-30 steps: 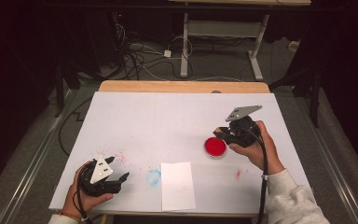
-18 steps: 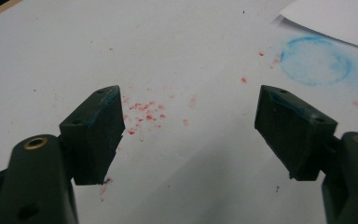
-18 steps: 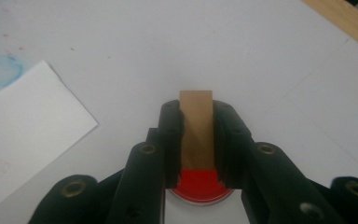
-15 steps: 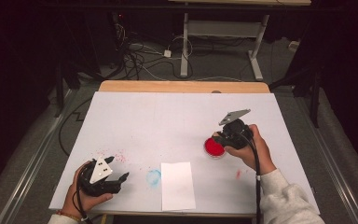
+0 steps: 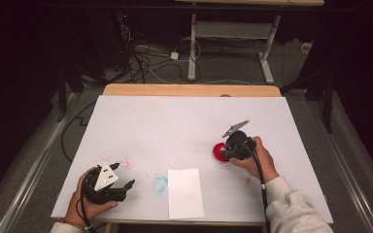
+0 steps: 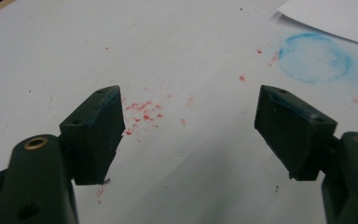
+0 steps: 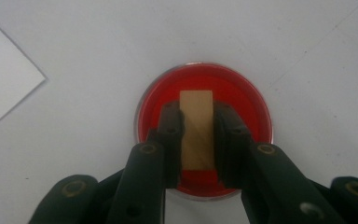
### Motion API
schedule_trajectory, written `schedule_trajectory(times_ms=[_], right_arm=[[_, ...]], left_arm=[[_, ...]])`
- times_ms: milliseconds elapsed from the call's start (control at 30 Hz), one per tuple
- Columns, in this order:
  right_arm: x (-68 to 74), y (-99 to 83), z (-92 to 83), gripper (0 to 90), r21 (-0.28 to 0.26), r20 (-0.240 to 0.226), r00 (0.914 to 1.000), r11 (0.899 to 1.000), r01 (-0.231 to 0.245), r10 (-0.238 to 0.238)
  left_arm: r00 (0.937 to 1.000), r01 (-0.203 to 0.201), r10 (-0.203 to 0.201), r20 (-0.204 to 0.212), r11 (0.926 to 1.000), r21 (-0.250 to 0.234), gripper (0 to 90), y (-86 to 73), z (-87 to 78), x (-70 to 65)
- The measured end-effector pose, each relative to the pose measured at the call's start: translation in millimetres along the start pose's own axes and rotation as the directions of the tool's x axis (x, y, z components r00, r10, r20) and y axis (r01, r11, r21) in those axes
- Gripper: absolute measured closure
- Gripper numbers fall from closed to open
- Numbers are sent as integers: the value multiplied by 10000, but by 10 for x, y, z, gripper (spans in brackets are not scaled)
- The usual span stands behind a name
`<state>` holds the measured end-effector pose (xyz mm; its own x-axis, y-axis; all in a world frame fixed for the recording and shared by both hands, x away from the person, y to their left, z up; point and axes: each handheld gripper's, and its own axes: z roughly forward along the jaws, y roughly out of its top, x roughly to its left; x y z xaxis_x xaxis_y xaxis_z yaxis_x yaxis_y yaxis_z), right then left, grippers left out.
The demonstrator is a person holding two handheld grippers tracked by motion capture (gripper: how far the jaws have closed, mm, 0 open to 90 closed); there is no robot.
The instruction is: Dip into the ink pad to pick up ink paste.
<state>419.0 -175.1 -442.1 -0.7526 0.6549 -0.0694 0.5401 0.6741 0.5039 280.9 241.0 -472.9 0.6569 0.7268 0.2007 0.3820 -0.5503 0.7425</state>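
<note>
A round red ink dish (image 7: 249, 109) with a clear rim sits on the white table sheet; it also shows right of centre (image 5: 218, 152) in the high view. My right gripper (image 7: 196, 109) points down over it, shut on a small tan wooden block (image 7: 196, 130) that stands over the middle of the dish. Whether the block touches the red surface I cannot tell. From above, the right gripper (image 5: 230, 148) covers part of the dish. My left gripper (image 5: 124, 175) rests at the table's front left, jaws wide open (image 6: 189, 100) with nothing between them.
A white sheet of paper (image 5: 184, 192) lies at the front middle, its corner (image 7: 4, 79) left of the dish. A faint blue ring print (image 6: 314, 58) sits beside it, and red specks (image 6: 144, 112) dot the surface by the left gripper. A wooden table edge (image 5: 189, 90) runs along the back.
My right gripper has come down and to the left with the block, from beside the red dish to right over it. The left gripper has stayed put.
</note>
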Motion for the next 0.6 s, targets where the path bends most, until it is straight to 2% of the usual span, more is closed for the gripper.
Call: schedule_trajectory(times_ms=[100,433,600], right_arm=[[-13,-5,6,755,-33,-93,10000,10000,2,-2],[27,0,20,757,100,142,9997,9997,216,-217],[-30,-16,18,758,47,-236,9997,10000,-73,74]], left_arm=[[10000,15,-15,-37,10000,14,234,1,2,1],[10000,-49,49,-48,9999,88,234,8,6,-9],[10000,-27,28,-51,10000,54,235,11,8,-11]])
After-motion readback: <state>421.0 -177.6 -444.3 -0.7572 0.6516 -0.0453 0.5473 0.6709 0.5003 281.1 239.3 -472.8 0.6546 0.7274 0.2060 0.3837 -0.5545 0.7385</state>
